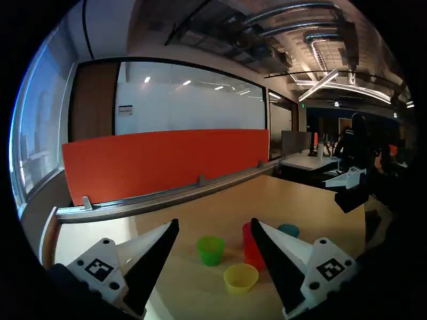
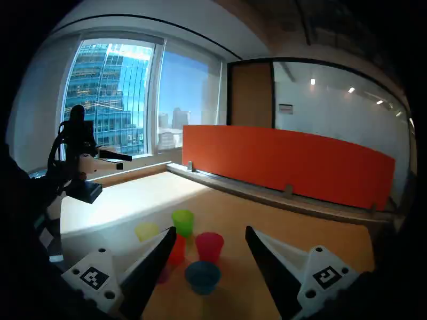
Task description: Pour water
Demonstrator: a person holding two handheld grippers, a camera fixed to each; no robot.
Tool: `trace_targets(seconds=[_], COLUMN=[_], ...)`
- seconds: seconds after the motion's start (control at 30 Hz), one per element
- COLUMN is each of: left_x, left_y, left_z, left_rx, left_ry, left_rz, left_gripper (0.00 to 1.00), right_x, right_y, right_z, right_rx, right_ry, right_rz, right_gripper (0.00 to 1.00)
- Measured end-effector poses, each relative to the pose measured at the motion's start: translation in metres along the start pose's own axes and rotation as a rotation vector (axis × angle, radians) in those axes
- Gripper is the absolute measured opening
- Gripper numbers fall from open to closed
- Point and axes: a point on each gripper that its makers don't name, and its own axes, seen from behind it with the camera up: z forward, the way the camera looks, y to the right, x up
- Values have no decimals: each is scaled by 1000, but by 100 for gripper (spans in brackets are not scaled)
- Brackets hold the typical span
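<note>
left gripper (image 1: pixel 214 221) wide | right gripper (image 2: pixel 211 229) wide | pink cup (image 2: pixel 208 246): right gripper view

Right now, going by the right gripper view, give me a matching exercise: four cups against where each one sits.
Things:
1. green cup
2. yellow cup
3. pink cup
4. blue cup

Places:
a. nearest the camera
b. farthest back
c. leftmost in the picture
d. between the nearest and the farthest

Pairs: 1-b, 2-c, 3-d, 4-a.
</note>
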Motion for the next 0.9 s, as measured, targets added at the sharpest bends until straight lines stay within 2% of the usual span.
trace_targets(seconds=[0.4, 0.7, 0.9], left_x=[-28, -50, -60], left_y=[6, 7, 5], left_z=[10, 21, 30], left_rx=[-23, -36, -44], left_ry=[-40, -80, -106], left_rz=[2, -3, 11], left_gripper=[100, 100, 100], right_x=[-32, -62, -81], right_y=[2, -3, -5], right_z=[6, 15, 22], right_rx=[13, 31, 40], right_ry=[-55, -102, -131], right_rz=[23, 27, 26], right_gripper=[100, 100, 100])
